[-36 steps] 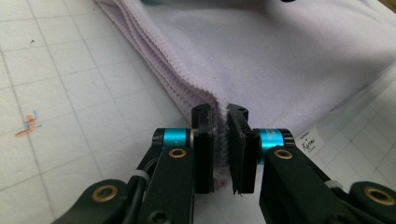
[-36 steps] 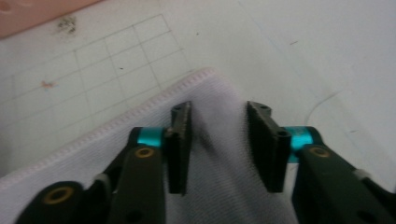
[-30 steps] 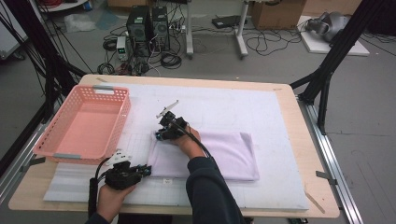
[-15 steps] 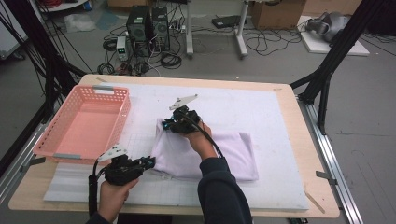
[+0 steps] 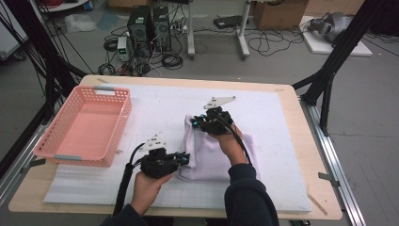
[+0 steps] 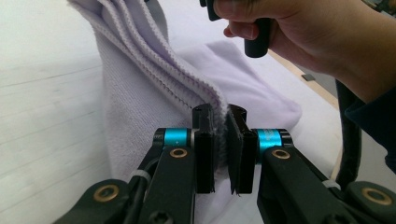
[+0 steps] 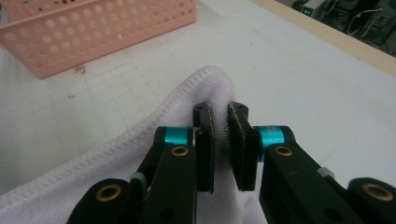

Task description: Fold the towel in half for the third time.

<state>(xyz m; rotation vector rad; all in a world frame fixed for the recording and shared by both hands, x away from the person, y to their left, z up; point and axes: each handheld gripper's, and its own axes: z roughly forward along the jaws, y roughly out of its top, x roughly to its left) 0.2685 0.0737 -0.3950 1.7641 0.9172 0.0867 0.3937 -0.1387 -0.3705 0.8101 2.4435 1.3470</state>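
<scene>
A pale lilac towel lies folded on the white mat, its left edge lifted off the surface. My left gripper is shut on the towel's near left corner; in the left gripper view the stitched hem runs down between the jaws of that gripper. My right gripper is shut on the far left corner, held higher over the mat. In the right gripper view the hemmed corner bulges above the pinching jaws of the gripper. The person's right hand shows in the left gripper view.
A pink perforated basket stands at the table's left, with its wall in the right gripper view. The white gridded mat covers most of the wooden table. Black frame legs and cables stand beyond the far edge.
Both grippers have risen and moved right, carrying the towel's left edge up and over toward the rest of the towel. The right hand went farther from the basket.
</scene>
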